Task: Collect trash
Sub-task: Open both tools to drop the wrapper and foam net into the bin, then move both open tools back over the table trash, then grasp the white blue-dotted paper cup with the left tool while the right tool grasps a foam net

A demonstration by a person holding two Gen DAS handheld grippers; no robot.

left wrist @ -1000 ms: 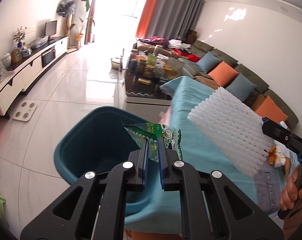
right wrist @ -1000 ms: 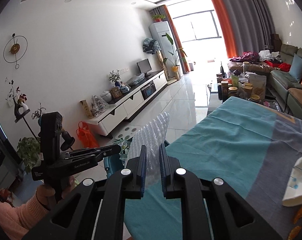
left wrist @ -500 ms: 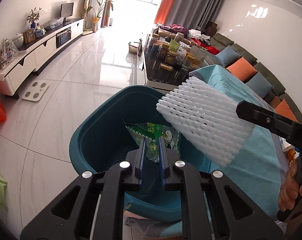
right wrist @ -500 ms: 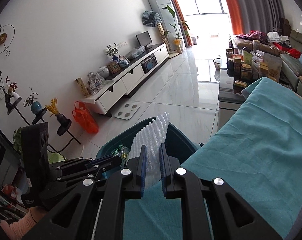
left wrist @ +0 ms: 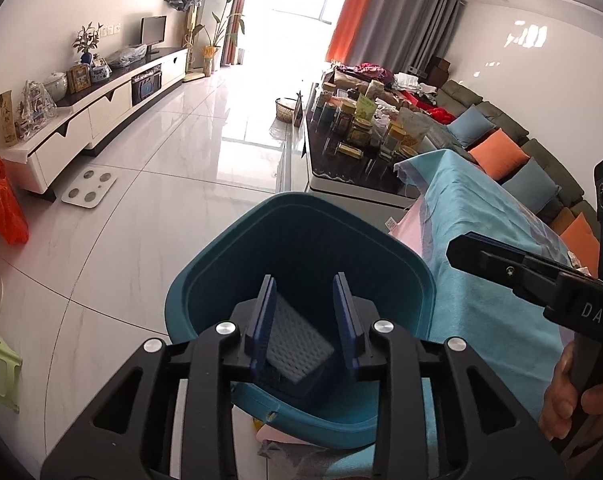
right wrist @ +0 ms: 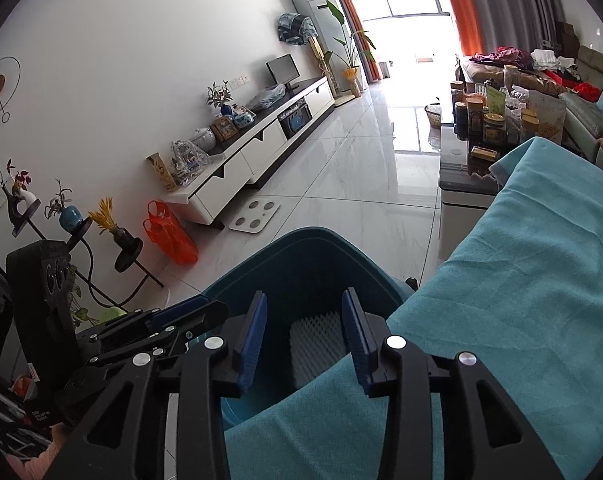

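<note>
Hand-held gripper (left wrist: pixel 305 316), left, tilts downward over bin (left wrist: pixel 221 264), jaws opening.

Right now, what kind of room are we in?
Most likely a home living room: a long sofa with orange and blue cushions, a low TV cabinet carrying a small screen, and a cluttered coffee table on a glossy tiled floor.
</note>
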